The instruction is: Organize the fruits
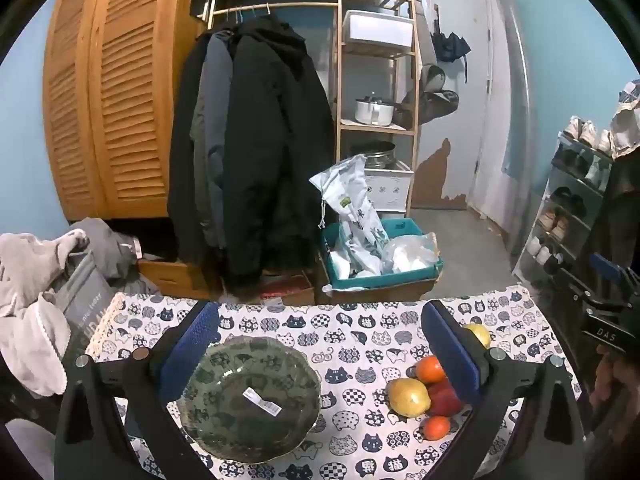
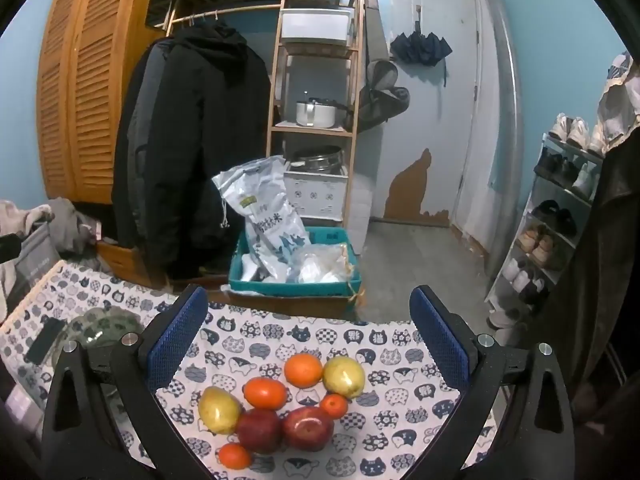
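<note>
Both hand-held grippers fully open, empty. Lower the right hand-held gripper (image 2: 304, 344) over 1 orange (image 2: 303, 371), close gently, then transfer to the bowl (image 1: 250, 400).

Right tool (image 2: 308, 344) wide apart, fruits (image 2: 280, 404) clustered on cat-print tablecloth (image 2: 360, 344)

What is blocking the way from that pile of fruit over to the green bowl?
Nothing visible. Only bare cat-print tablecloth lies between the fruit pile and the green bowl. Both the right gripper and the left gripper are open and empty.
</note>
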Demonstrator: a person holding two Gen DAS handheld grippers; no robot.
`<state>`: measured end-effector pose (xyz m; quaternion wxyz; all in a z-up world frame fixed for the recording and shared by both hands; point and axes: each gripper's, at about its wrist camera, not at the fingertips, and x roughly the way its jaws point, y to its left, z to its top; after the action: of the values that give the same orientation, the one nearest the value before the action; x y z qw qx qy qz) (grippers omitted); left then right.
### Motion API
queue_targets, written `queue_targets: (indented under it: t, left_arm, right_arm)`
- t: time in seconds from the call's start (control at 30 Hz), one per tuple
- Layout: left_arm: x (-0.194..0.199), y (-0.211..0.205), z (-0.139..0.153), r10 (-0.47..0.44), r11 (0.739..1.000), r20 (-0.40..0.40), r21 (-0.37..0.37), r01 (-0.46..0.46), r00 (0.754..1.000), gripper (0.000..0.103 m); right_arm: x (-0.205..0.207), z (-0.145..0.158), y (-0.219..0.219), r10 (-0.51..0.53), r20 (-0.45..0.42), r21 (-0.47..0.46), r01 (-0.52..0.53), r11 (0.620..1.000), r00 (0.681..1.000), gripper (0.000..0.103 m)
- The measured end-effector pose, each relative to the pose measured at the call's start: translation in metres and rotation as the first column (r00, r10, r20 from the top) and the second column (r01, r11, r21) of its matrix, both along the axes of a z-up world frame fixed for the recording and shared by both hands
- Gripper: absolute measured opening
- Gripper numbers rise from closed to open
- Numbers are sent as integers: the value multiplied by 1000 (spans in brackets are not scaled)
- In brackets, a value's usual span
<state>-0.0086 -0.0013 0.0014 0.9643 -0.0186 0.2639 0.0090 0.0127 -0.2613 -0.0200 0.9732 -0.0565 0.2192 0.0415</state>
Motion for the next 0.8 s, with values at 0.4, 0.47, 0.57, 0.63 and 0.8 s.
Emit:
queue_targets:
  t: [0.4, 0.47, 0.57, 0.63, 0.8]
  left_arm:
    - [-1, 0, 3, -8, 1000, 5, -8, 8, 1000, 102]
    - [-1, 0, 3, -7, 1000, 6, -9, 7, 1000, 102]
    - [-2, -1, 3, -8, 1000, 3, -13, 8, 1000, 102]
    - [-2, -1, 3, -9, 1000, 4, -11, 9, 1000, 102]
    - [-2, -1, 3, -7, 1000, 4, -12, 7, 1000, 102]
  right_arm:
    - [2, 3, -2, -1, -8, 6, 1, 1000, 1000, 99]
    - [1, 2, -1, 1, -4, 6, -1, 1000, 1000, 99]
    - [-1, -3, 2, -3, -2, 7, 3, 1000, 1000, 99]
    - [1, -1, 2, -2, -6, 9, 2, 1000, 1000, 99]
    - [0, -1, 2, -3, -5, 7, 3, 1000, 1000, 99]
